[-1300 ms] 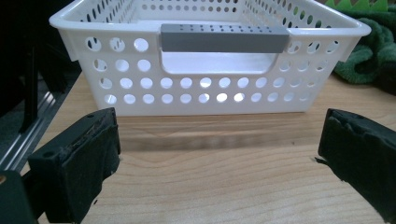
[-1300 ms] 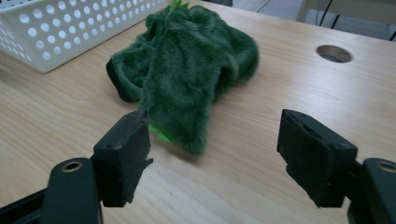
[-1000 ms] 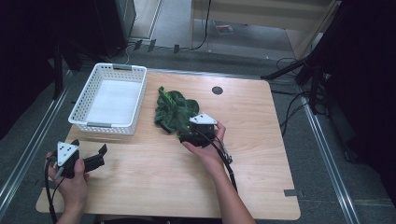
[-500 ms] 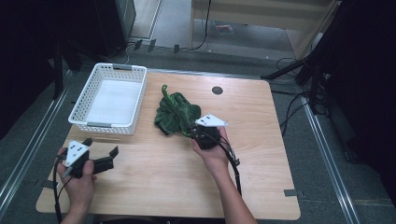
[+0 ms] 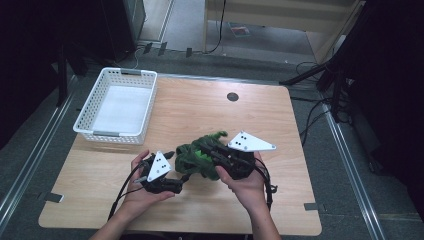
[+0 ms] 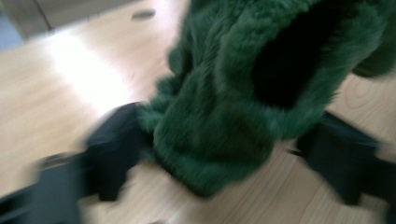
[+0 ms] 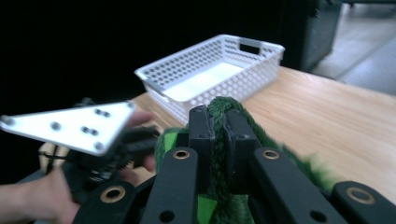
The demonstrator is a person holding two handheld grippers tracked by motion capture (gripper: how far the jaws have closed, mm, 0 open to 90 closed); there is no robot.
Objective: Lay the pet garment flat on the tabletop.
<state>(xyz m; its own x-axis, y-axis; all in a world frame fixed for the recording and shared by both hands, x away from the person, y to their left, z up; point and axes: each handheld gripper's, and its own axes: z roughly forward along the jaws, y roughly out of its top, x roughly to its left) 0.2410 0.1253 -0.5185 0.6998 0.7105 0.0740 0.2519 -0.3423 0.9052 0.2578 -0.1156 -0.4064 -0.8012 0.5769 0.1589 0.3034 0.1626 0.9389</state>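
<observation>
A fuzzy green cloth (image 5: 192, 156) hangs bunched above the wooden table (image 5: 210, 110), near its front middle. My right gripper (image 5: 204, 149) is shut on a fold of the cloth (image 7: 224, 106), which is pinched between its black jaws (image 7: 217, 128). My left gripper (image 5: 183, 182) reaches in from the left with the lower end of the cloth (image 6: 224, 107) between its jaws. These jaws have just been closing; one touches the fabric, the other stands apart from it (image 6: 224, 156). The left gripper view is blurred.
A white perforated basket (image 5: 107, 134) with nothing in it stands at the table's far left (image 7: 187, 63). A round cable hole (image 5: 232, 96) lies at the back middle. Dark stands and cables surround the table on the right.
The right gripper shut on the cloth, lifted it and drew it toward the table's near side. The left hand moved right to the cloth, which now lies between its jaws.
</observation>
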